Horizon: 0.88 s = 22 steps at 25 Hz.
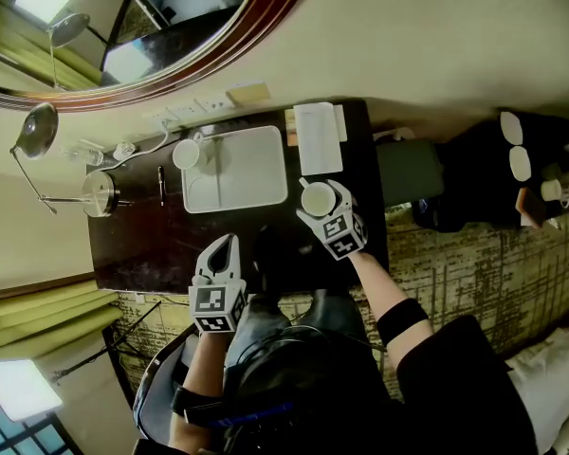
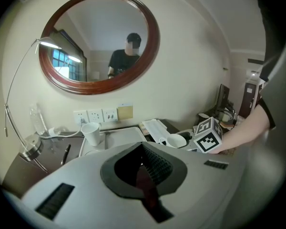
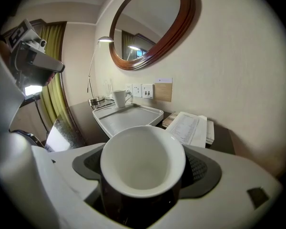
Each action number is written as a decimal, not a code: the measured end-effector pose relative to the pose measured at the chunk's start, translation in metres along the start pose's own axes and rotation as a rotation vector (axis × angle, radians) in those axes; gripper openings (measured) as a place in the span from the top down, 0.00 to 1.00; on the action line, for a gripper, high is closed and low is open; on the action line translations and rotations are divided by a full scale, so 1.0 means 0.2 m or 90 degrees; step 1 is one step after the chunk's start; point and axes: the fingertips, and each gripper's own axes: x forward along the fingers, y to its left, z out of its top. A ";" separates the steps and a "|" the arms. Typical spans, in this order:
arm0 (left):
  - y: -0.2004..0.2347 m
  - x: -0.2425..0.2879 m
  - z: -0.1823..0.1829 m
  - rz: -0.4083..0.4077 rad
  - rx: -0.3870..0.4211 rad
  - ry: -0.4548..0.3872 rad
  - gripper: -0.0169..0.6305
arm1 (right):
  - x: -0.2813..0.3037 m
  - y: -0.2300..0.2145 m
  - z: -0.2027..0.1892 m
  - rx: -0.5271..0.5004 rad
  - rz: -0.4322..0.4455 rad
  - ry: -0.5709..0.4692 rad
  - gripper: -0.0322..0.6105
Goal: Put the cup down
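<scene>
Your head camera looks steeply down on the bench (image 1: pixel 142 245), taking in the left tongs (image 1: pixel 224 246) and the right tongs (image 1: pixel 319 200) from above. The camera on your left tongs faces along them toward the wall, with the tray (image 2: pixel 119 137) ahead of them and the mirror (image 2: pixel 99 37) above. The camera on your right tongs sits close over the cup (image 3: pixel 143 163) between them and faces the same tray and mirror. All three views share that tray.

Even warm indoor light; window (image 1: pixel 19 387) blown out; gripper views fisheye-bent, corners black.
</scene>
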 end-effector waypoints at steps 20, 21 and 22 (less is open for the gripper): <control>0.07 -0.13 0.12 -0.063 0.014 -0.054 0.97 | -0.44 0.11 0.38 -0.002 -0.066 -0.029 0.37; 0.08 -0.14 0.13 -0.068 0.015 -0.057 0.97 | -0.47 0.14 0.40 0.000 -0.071 -0.033 0.43; 0.10 -0.15 0.13 -0.071 0.017 -0.060 0.97 | -0.49 0.16 0.42 0.000 -0.075 -0.037 0.46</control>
